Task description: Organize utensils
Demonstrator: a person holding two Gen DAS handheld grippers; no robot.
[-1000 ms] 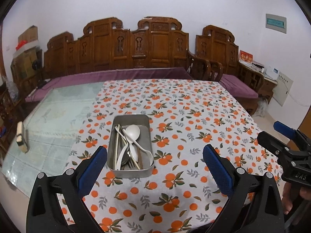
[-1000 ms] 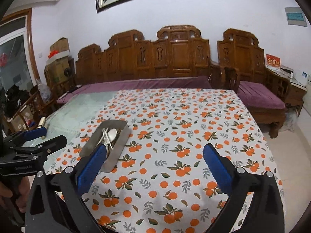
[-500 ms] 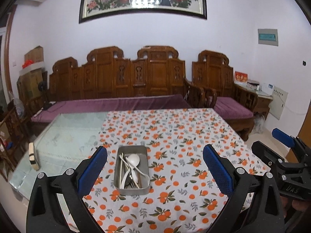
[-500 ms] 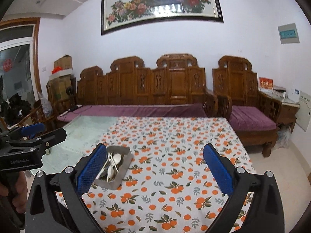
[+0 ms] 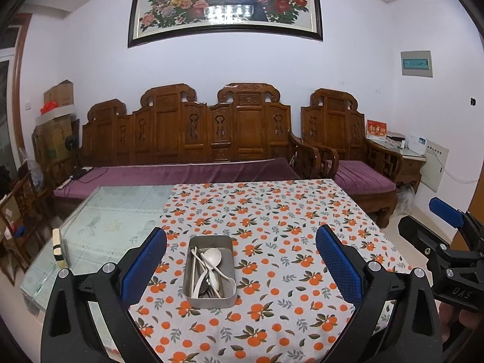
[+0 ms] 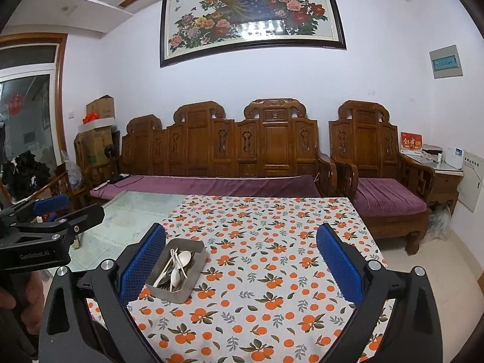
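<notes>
Though crowded, tin (image 5: 210,284) of spoons (image 5: 211,257)

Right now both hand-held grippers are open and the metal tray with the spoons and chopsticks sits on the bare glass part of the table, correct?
Not quite. The metal tray sits on the orange-print tablecloth, not on the bare glass, which lies to its left; the left wrist view shows this. The rest holds: the left hand-held gripper and right hand-held gripper are both open, with spoons and chopsticks in the tray.
</notes>
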